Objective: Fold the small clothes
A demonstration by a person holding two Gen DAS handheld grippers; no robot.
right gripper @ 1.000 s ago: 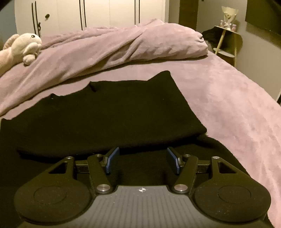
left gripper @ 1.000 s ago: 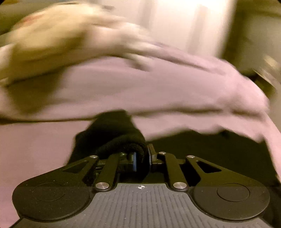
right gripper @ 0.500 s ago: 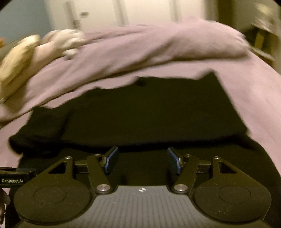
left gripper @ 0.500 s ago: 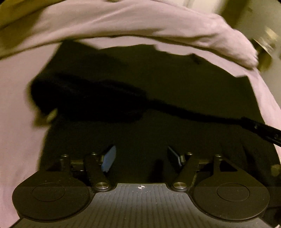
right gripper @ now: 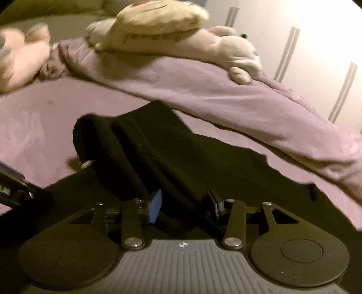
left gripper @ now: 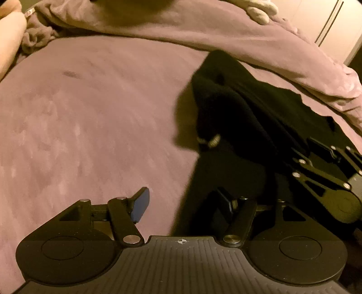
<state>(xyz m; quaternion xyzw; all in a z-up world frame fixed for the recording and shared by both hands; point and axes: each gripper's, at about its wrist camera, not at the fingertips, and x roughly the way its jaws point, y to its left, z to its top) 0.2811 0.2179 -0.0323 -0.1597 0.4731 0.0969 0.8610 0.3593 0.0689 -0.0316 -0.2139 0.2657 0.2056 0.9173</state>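
So, near to far, quick pass.
Left gripper (left gripper: 183, 204): mine, jaws wide apart, nothing pinched; blue pad (left gripper: 141, 204) over bare bedspread, the other finger over the black cloth's edge.
Right gripper (right gripper: 184, 204): mine, jaws closing, a raised fold of the black garment between the pads; can't tell if the pads press it yet. Its linkage also shows at the right edge of the left wrist view (left gripper: 325, 162).
Black garment (right gripper: 181, 158): dark knit piece, spread on the bed, one thick rolled fold running from my right gripper up and left to a rounded end (right gripper: 90, 133); small pale tag or clip under that end (left gripper: 212, 141), blurred, can't tell which.
Bedspread (left gripper: 90, 113): mauve, flat, under the garment, bare to its left.
Duvet (right gripper: 226, 95): same mauve, bunched in a ridge just behind the garment.
Plush toys: pale rabbit-like one (right gripper: 226, 47) lying on the duvet ridge, a cream cushion-like one (right gripper: 158, 18) on top of it, a pink one (right gripper: 20, 56) at far left, blurred.
Wardrobe doors (right gripper: 316, 45): white, long vertical handles, behind the bed.
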